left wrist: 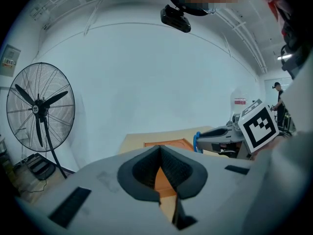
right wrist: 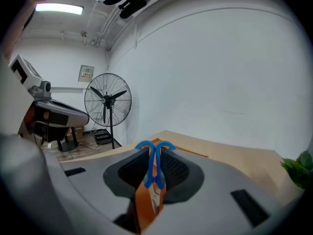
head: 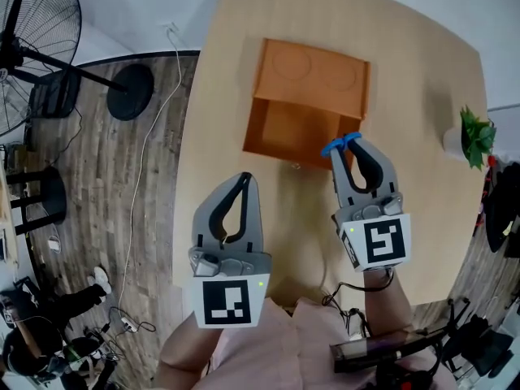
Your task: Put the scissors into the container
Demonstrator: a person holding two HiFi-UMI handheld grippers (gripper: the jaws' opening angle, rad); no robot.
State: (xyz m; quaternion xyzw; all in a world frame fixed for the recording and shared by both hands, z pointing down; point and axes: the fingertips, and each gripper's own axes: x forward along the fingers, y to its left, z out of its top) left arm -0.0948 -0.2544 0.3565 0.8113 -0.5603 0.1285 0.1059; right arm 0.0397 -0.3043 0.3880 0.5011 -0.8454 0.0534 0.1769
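Observation:
Blue-handled scissors are clamped between the jaws of my right gripper, handles up and blades hanging down. In the head view their blue handles show at the jaw tips, right at the near edge of the orange container. The container is an open orange box on the wooden table. My left gripper hovers over the table to the near left of the box, jaws shut with nothing between them. From the left gripper view the right gripper and the scissors handle appear at the right.
A small green plant stands at the table's right edge. A black floor fan and a white cable are on the wooden floor to the left. Dark equipment sits near the person's body.

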